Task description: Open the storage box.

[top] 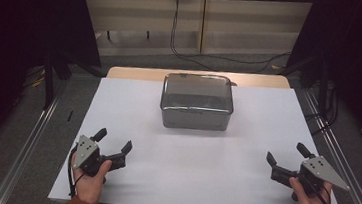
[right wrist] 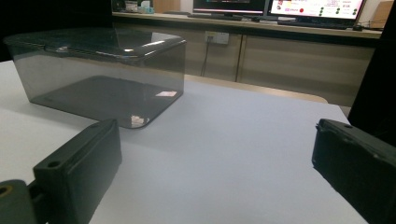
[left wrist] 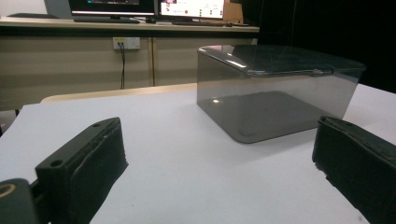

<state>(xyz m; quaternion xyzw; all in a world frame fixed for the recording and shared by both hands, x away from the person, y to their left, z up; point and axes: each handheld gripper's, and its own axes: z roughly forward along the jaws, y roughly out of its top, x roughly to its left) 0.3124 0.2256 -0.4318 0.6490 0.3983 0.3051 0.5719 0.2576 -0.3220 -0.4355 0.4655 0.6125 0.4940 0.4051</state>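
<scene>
the smoked clear box sits shut under its lid at the far middle of the white desk, well ahead of both your hands and between them. your left gripper rests near the front left edge with its fingers spread wide and nothing between them; your right gripper rests near the front right edge, its fingers just as far apart and just as empty. in the high view the box's long axis runs across the desk, left to right, so its short ends face outward toward your two sides and its long front wall faces you. from the left gripper view the box lies ahead and to the right of the fingers, with a near corner turned toward you; from the right gripper view it lies ahead and to the left, again corner-on. neither hand looks clearly nearer: the box sits about midway, perhaps a touch closer to your left. i judge that the coming move turns on that symmetry, each gripper travelling forward and inward toward its own end of the box. whether the lid has a catch you cannot tell for sure; a small tab shows on its edge.
</scene>
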